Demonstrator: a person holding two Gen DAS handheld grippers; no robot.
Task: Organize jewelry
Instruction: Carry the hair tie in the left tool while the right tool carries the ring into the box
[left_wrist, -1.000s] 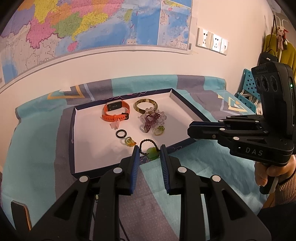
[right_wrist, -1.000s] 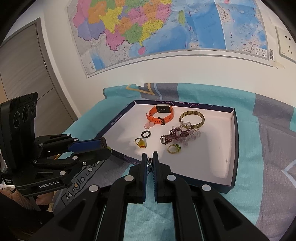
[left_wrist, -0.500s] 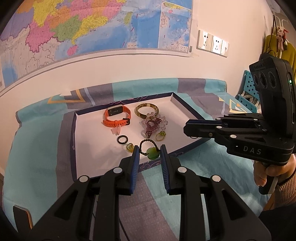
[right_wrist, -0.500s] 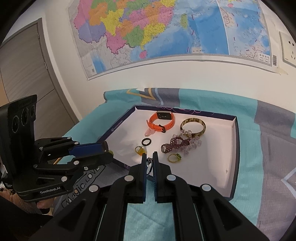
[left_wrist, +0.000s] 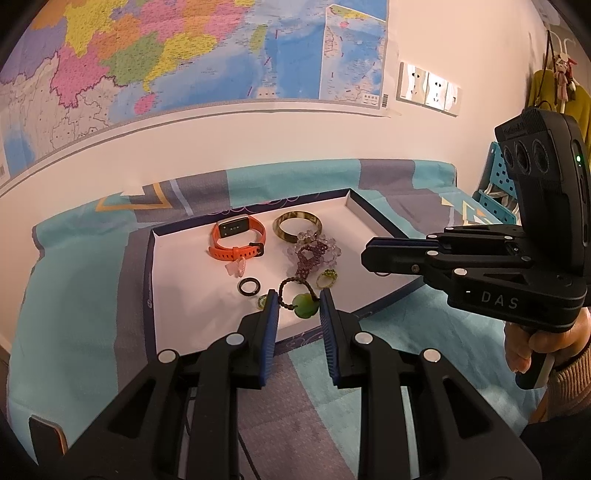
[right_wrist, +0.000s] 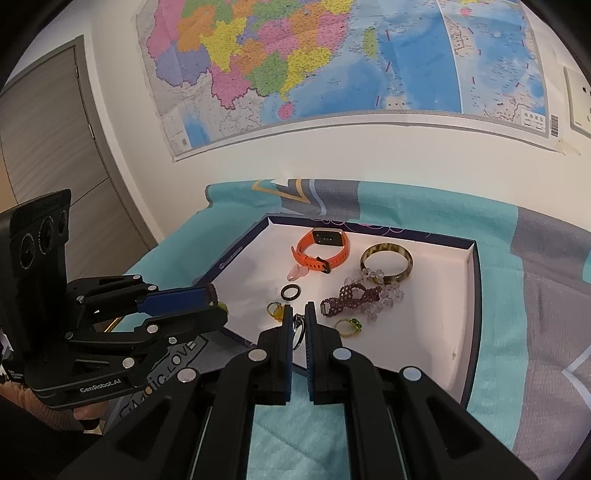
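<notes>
A white tray (left_wrist: 184, 295) with a dark blue rim lies on the cloth and holds an orange smartwatch (left_wrist: 236, 240), an amber bangle (left_wrist: 297, 223), a purple beaded bracelet (left_wrist: 314, 253), a black ring (left_wrist: 248, 287) and a green-stone ring (left_wrist: 327, 278). My left gripper (left_wrist: 295, 308) holds a dark beaded cord with a green jade pendant (left_wrist: 304, 304) between its blue pads, above the tray's near edge. My right gripper (right_wrist: 299, 314) is shut on a thin metal ring (right_wrist: 298, 330). It hovers over the tray (right_wrist: 424, 332) near a yellow ring (right_wrist: 275, 310).
A teal and grey patterned cloth (left_wrist: 74, 295) covers the table against a white wall with a map (left_wrist: 184, 55). Wall sockets (left_wrist: 428, 90) are at the right. A teal pegboard rack (left_wrist: 496, 184) stands past the table's right end. A grey door (right_wrist: 44, 147) is at the left.
Both grippers have risen and drawn back a little from the tray with their items still held. The tray's contents have not moved.
</notes>
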